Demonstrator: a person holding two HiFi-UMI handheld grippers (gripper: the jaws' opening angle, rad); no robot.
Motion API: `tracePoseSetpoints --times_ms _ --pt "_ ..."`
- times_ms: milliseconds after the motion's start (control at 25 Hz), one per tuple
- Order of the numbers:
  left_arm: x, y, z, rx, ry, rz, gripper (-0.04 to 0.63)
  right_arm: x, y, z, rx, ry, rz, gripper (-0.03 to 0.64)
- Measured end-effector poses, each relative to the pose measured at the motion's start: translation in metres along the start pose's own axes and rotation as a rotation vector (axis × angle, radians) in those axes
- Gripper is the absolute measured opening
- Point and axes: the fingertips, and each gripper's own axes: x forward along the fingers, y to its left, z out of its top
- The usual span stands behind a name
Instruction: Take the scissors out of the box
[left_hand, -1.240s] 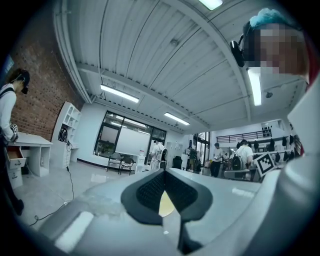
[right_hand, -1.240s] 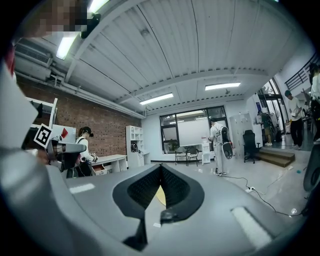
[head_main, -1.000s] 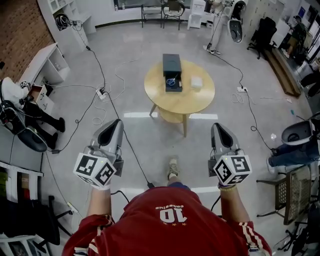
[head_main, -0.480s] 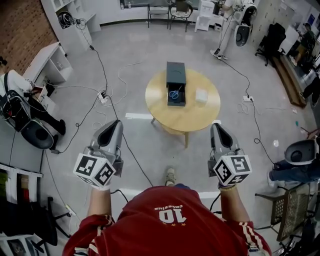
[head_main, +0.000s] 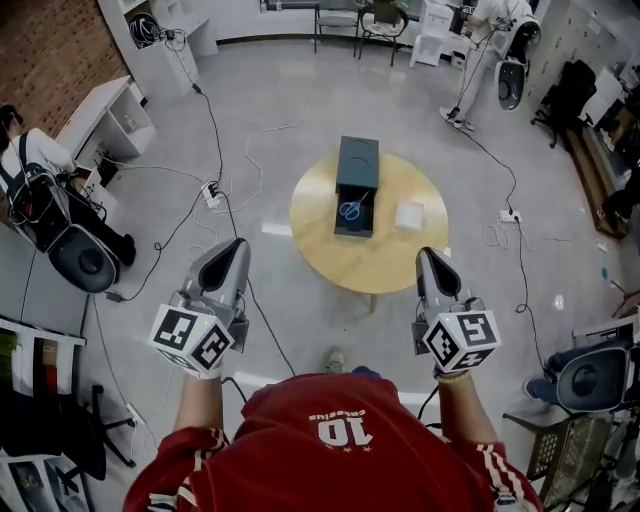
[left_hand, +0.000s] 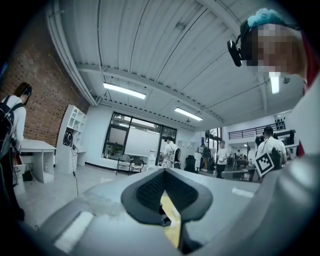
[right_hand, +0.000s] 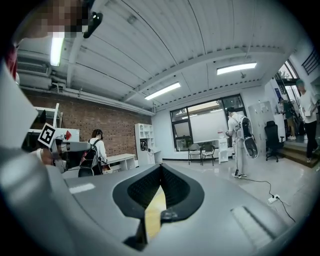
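Blue-handled scissors lie in the open lower half of a dark box on a round wooden table, seen in the head view. A small white box sits to the right of it. My left gripper and right gripper are held out level over the floor, well short of the table's near edge. Both are shut with nothing between the jaws. In the left gripper view the left gripper shows its tips meeting; the right gripper looks the same in its own view. The table shows only as a yellow sliver there.
Cables trail over the grey floor, with a power strip left of the table. A person with a backpack sits by a white desk at the left. Chairs stand at the back. A white machine is at the far right.
The table and box have come nearer and lower in the head view as I walk toward them. Both grippers stay shut and keep their places in the view.
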Motion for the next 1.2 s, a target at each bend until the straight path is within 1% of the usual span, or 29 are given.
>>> tracePoseSetpoints --times_ms 200,440,640,720,920,1080,1200 --pt "0.036 -0.006 0.003 0.016 0.006 0.012 0.003 0.025 -0.031 0.003 0.016 0.003 0.027 0.000" --pt "0.063 -0.012 0.004 0.029 0.011 0.012 0.003 0.043 -0.056 -0.005 0.040 0.027 0.060 0.000" --pt "0.072 -0.010 0.004 0.034 0.021 0.025 0.003 0.056 -0.061 -0.008 0.046 0.045 0.083 0.000" --pt "0.074 -0.007 0.003 0.025 0.022 0.029 0.003 0.061 -0.059 -0.009 0.052 0.050 0.093 0.000" --pt "0.074 0.003 -0.002 0.026 0.018 0.010 0.003 0.071 -0.049 -0.019 0.067 0.060 0.102 0.001" --pt "0.089 0.015 -0.004 0.024 0.016 -0.007 0.003 0.087 -0.049 -0.025 0.085 0.073 0.109 0.002" --pt "0.103 0.024 -0.002 0.010 0.009 -0.021 0.003 0.099 -0.050 -0.024 0.076 0.079 0.103 0.003"
